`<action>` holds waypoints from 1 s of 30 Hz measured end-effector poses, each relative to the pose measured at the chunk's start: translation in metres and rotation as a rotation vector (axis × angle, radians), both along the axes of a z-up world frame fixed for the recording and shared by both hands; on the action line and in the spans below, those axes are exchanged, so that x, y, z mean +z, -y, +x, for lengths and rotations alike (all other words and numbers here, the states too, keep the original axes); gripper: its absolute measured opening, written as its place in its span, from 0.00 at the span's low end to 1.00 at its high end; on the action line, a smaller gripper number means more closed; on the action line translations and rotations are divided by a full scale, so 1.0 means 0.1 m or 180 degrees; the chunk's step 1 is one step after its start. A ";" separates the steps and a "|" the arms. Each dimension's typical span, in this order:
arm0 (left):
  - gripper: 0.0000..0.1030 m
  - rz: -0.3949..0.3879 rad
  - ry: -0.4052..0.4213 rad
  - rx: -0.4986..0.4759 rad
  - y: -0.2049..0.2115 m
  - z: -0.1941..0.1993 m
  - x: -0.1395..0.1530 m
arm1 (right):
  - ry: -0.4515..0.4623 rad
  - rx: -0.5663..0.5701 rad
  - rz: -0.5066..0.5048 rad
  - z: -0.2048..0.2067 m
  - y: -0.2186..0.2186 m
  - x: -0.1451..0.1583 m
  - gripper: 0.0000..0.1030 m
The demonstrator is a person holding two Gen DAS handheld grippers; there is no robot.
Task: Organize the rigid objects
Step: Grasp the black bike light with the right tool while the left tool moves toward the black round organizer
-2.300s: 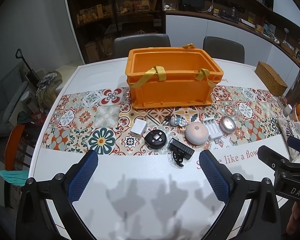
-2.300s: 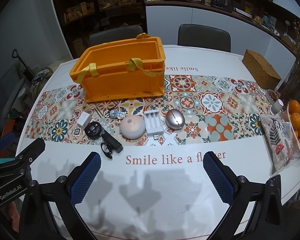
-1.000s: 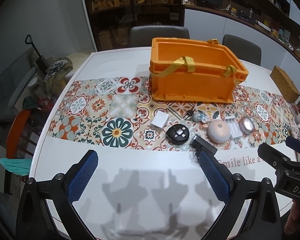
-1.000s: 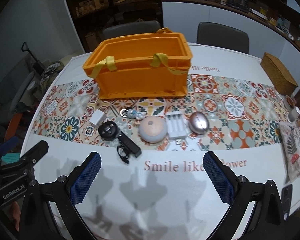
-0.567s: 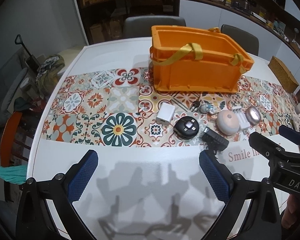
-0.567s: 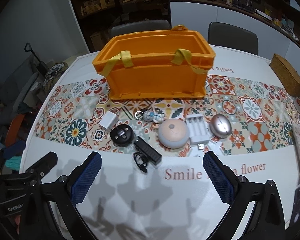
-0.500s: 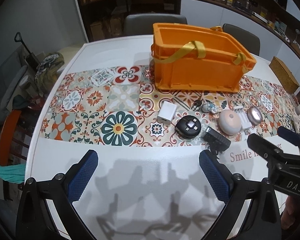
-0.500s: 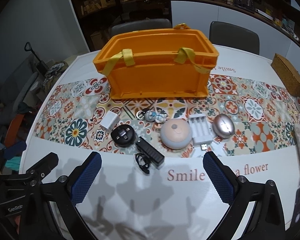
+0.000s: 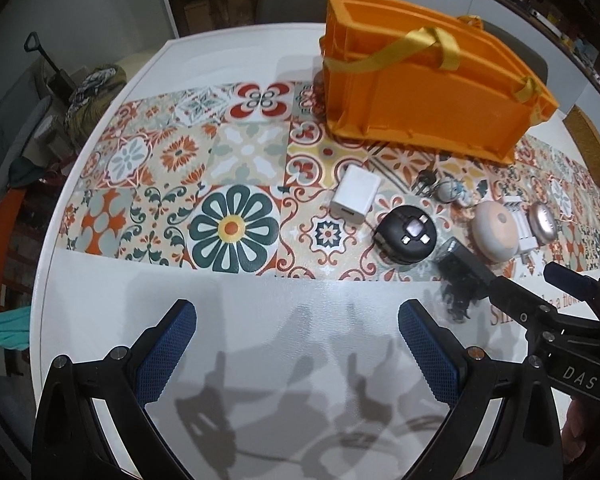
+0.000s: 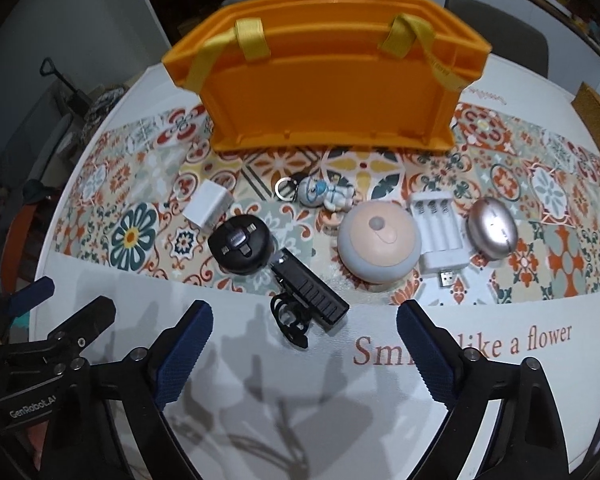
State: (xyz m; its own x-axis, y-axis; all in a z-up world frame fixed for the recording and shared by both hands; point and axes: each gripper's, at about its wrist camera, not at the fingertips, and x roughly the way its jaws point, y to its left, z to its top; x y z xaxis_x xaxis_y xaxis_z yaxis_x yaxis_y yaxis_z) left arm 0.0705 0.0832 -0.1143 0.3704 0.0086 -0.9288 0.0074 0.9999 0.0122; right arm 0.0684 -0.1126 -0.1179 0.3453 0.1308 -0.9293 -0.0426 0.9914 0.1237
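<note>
Crate [image 10: 328,92], one; gadgets [image 10: 376,246], seven.

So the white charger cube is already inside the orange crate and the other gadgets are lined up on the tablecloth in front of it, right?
Not quite. The white charger cube lies on the tablecloth in front of the orange crate, beside the other gadgets, not inside it. The right wrist view shows this.

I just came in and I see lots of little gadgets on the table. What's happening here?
A person holds a gripper in each hand above the table. Nothing has been picked up yet. The left gripper is open and empty. The right gripper is closing a little, with nothing pressed between its pads, just short of a black bar-shaped gadget. The other small gadgets lie in a row in front of the orange crate, waiting to be tidied.
</note>
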 end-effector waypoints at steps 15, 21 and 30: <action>1.00 0.0045 -0.0319 0.0010 0.10 0.16 -0.38 | -0.0368 0.0142 0.0255 0.21 0.06 -0.54 0.72; 1.00 0.0073 -0.0357 -0.0023 0.13 0.19 -0.44 | -0.0444 0.0230 0.0239 0.26 0.00 -0.68 0.65; 1.00 0.0113 -0.0370 -0.0058 0.14 0.20 -0.49 | -0.0376 0.0359 0.0068 0.30 -0.09 -0.71 0.53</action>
